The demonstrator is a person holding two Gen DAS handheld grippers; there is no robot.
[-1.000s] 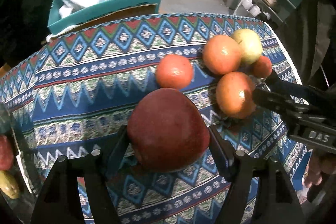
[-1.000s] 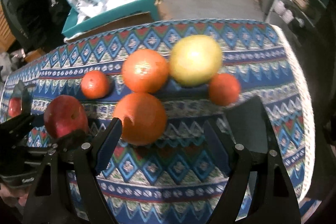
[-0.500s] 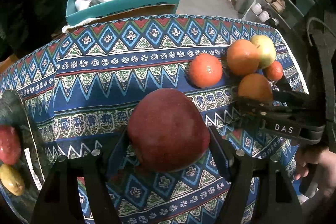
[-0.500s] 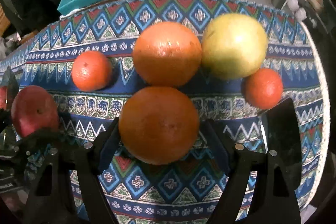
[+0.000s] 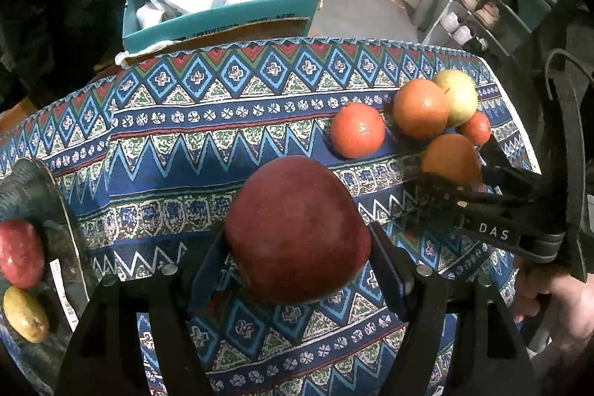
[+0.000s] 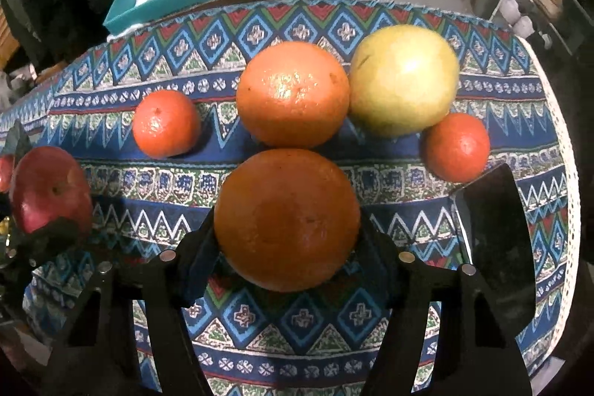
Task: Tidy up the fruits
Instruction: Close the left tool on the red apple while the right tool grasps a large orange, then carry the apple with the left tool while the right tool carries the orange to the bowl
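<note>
Your right gripper [image 6: 286, 247] has its jaws closing on the big orange [image 6: 286, 218], pads already at both flanks, so you're basically there. It's round, firm and a bit waxy, so stay across the widest part or it'll squirt out; medium weight, won't bruise easily. Your left gripper [image 5: 297, 266] is about half open and clamped on the red apple [image 5: 297, 229], same deal, hard and smooth, held at its middle. Further out on the patterned tablecloth [image 6: 304, 321] sit 1 more orange [image 6: 293, 93], a yellow-green apple [image 6: 404, 80] and 2 tangerines, the right one [image 6: 456, 147] just beside that apple. The dark basket [image 5: 26, 184] at far left already holds 2 fruits.
</note>
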